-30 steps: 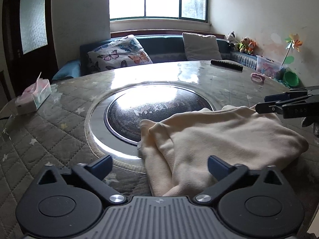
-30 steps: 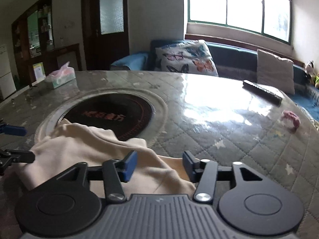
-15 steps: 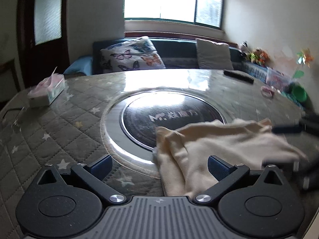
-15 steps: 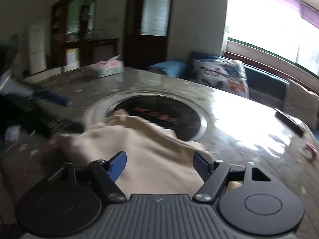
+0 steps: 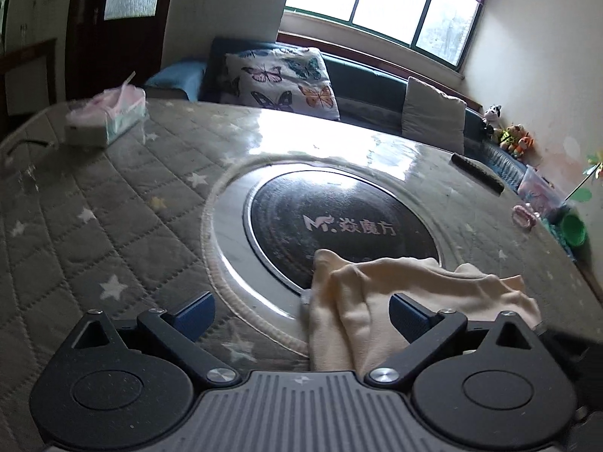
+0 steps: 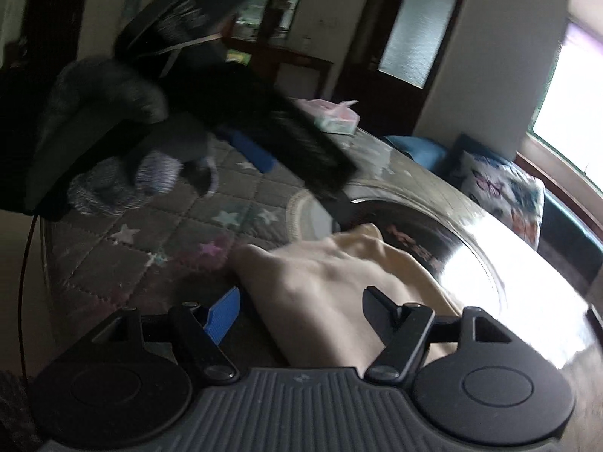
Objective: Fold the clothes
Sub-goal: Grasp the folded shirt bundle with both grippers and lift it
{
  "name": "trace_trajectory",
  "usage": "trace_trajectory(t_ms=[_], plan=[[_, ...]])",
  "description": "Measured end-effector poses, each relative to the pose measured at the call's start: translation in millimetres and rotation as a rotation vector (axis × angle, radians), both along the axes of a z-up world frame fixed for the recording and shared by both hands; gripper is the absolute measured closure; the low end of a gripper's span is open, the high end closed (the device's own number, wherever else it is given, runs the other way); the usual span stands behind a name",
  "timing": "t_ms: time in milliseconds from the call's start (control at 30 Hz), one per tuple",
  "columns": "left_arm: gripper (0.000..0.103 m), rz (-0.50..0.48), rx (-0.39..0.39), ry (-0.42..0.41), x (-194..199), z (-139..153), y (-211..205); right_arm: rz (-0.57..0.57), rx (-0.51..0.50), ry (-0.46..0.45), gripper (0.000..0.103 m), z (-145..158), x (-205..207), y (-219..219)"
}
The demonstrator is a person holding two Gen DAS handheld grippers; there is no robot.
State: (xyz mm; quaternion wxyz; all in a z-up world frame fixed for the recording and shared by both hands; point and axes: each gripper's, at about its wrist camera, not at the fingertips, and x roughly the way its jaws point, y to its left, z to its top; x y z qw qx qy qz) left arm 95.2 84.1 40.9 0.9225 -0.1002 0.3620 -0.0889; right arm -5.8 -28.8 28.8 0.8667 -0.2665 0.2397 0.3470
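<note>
The left gripper (image 5: 301,312) stands wide, its blue-padded jaws apart with nothing pressed between them; the near left edge of the cream garment (image 5: 395,297) lies in the gap, untouched by either pad. The right gripper (image 6: 301,310) is also parted; its jaws have just been closing a little, with the cream garment (image 6: 339,282) lying between them but not clamped, as far as the blurred right wrist view lets one tell.

The garment sits bunched on the near right rim of the dark round hob plate (image 5: 339,218) set in the middle of the quilted table (image 5: 94,207), its far edge overlapping the plate. To the far left of the plate a tissue box (image 5: 109,116) stands near the table's edge, with pink and white tissue showing out of its top. Far right of the plate lies a dark remote (image 5: 476,169), and beyond it a small pink object (image 5: 524,216). Past the table on that side stand a clear plastic tub (image 5: 539,190), holding pinkish things too small to make out, and a green bowl (image 5: 573,229).

In the right wrist view, left of the plate, a gloved hand (image 6: 124,184) and the blurred dark body of the other gripper hang over the table.
</note>
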Motion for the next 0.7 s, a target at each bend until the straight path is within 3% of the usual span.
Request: trace_trajectory(t_ms=[233, 300, 400, 500, 700], plan=[[0.011, 0.002, -0.104, 0.070, 8.2, -10.3, 2.8, 0.020, -0.064, -0.019, 0.061, -10.7, 1.5, 20.7], [0.012, 0.006, -0.125, 0.092, 9.5, -13.2, 2.8, 0.000, -0.059, -0.027, 0.076, -10.0, 2.7, 19.9], [0.016, 0.014, -0.178, 0.130, 11.4, -16.7, 4.0, -0.026, -0.015, -0.002, 0.087, -4.4, 6.4, 12.9], [0.018, 0.031, -0.237, 0.155, 12.8, -16.3, 5.8, -0.041, 0.036, 0.002, 0.090, 4.0, 4.9, 3.4], [0.019, 0.061, -0.437, 0.238, 14.6, -20.8, 9.4, -0.064, 0.122, -0.002, 0.092, 18.6, -3.0, -16.1]])
